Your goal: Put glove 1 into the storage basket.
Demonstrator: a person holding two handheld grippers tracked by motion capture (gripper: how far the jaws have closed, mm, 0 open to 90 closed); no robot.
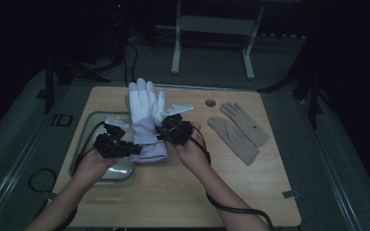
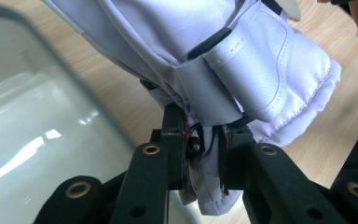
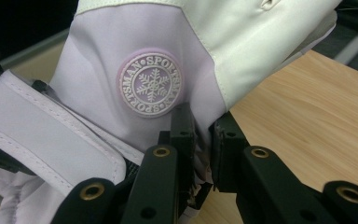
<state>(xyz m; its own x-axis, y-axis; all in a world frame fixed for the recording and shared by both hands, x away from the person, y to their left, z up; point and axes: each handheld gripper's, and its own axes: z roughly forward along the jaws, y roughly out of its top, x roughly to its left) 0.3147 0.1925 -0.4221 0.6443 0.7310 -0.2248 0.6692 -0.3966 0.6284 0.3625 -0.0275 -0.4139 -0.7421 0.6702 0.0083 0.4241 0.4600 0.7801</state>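
Both my grippers pinching one ski glove over the table.

My left gripper [image 2: 204,154] and right gripper [image 3: 203,135] each have fingers clenched on the cuff of the lavender-and-white ski glove [image 1: 145,115], beside one grey tray [image 1: 89,122]; two tan gloves [image 1: 238,132], I think, lie well apart at right.

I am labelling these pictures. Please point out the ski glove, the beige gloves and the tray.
ski glove [image 1: 142,103]: high view, white palm.
beige gloves [image 1: 233,137]: high view, nearer glove's palm.
tray [image 1: 89,119]: high view, far rim.
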